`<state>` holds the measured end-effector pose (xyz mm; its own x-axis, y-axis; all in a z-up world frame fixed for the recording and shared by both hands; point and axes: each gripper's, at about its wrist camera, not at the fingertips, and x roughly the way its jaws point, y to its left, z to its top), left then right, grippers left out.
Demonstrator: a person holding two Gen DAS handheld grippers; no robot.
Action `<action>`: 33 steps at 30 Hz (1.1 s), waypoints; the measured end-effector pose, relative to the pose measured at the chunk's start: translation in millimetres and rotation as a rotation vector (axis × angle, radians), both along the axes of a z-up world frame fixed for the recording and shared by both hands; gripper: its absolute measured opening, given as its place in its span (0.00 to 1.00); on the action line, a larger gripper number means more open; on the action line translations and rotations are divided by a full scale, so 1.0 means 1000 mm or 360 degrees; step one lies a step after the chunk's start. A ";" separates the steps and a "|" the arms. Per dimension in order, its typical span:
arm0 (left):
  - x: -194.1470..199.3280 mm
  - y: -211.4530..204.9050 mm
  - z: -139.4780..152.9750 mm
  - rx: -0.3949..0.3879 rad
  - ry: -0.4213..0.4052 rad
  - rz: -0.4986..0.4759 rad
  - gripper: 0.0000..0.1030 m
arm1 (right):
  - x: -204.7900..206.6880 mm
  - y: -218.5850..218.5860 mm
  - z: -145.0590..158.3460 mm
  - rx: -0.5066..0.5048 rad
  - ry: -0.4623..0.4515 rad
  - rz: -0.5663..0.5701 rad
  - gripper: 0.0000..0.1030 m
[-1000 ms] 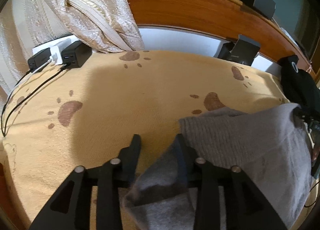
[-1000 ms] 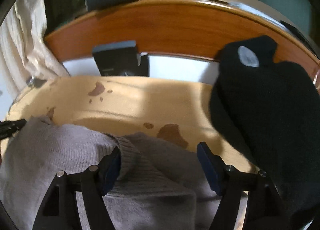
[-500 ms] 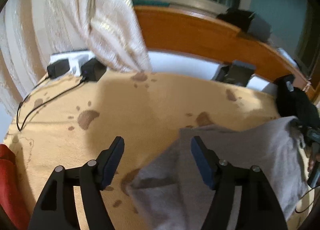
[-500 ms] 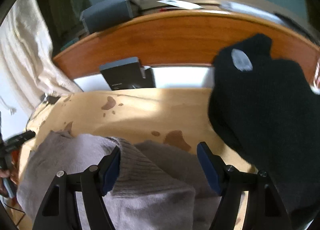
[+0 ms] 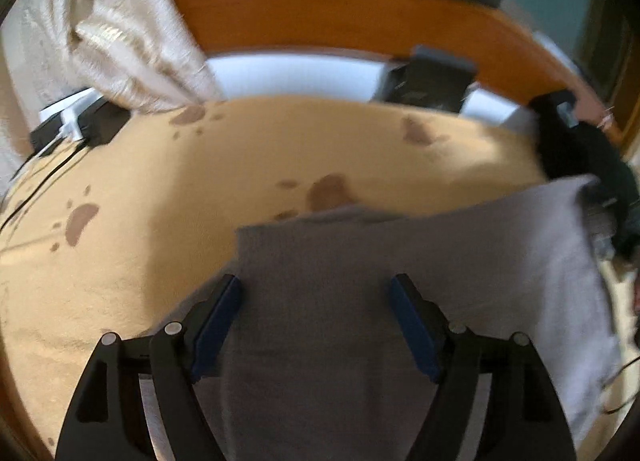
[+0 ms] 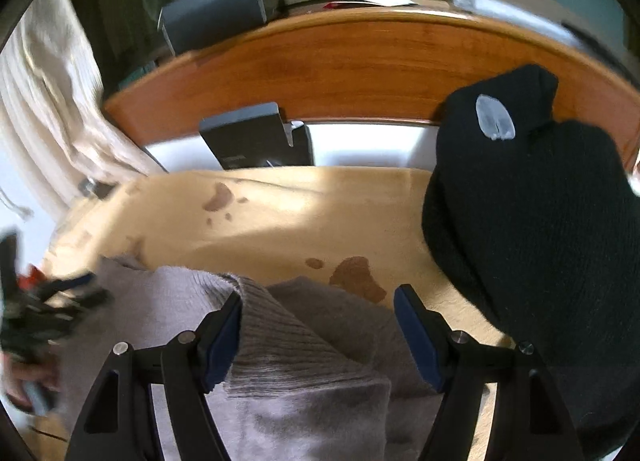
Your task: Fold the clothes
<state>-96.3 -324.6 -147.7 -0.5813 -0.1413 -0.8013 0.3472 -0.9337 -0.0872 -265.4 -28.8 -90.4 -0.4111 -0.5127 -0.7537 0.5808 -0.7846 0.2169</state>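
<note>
Both the left claw and right claw hover spread wide above the grey sweater

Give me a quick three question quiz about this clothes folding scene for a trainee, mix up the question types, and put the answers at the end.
1. True or false: the left gripper is shut on the grey sweater.
2. Which garment lies to the right of the grey sweater? A) red towel B) black garment C) blue jeans
3. Fill in: the tan blanket is printed with brown ____ prints.

Key:
1. False; both the left and the right gripper are open over the sweater.
2. B
3. paw
</note>
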 end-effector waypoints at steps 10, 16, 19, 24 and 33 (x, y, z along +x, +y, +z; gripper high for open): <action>0.002 -0.001 -0.003 -0.0056 -0.0010 0.0060 0.78 | -0.017 0.047 0.026 -0.0213 0.0002 -0.0234 0.72; 0.003 0.000 -0.002 -0.0070 -0.0009 0.0073 0.78 | 0.014 0.035 0.022 -0.0135 0.0050 -0.0010 0.72; 0.003 0.001 -0.002 -0.0078 -0.0012 0.0072 0.79 | 0.043 0.017 0.013 -0.0095 0.0053 0.0155 0.72; 0.002 0.000 -0.003 -0.0075 -0.0017 0.0072 0.80 | 0.091 -0.020 -0.012 0.0023 0.0032 0.0437 0.72; 0.006 -0.007 -0.003 -0.0076 -0.0030 0.0079 0.82 | 0.104 -0.005 -0.046 0.0304 0.0134 0.0460 0.73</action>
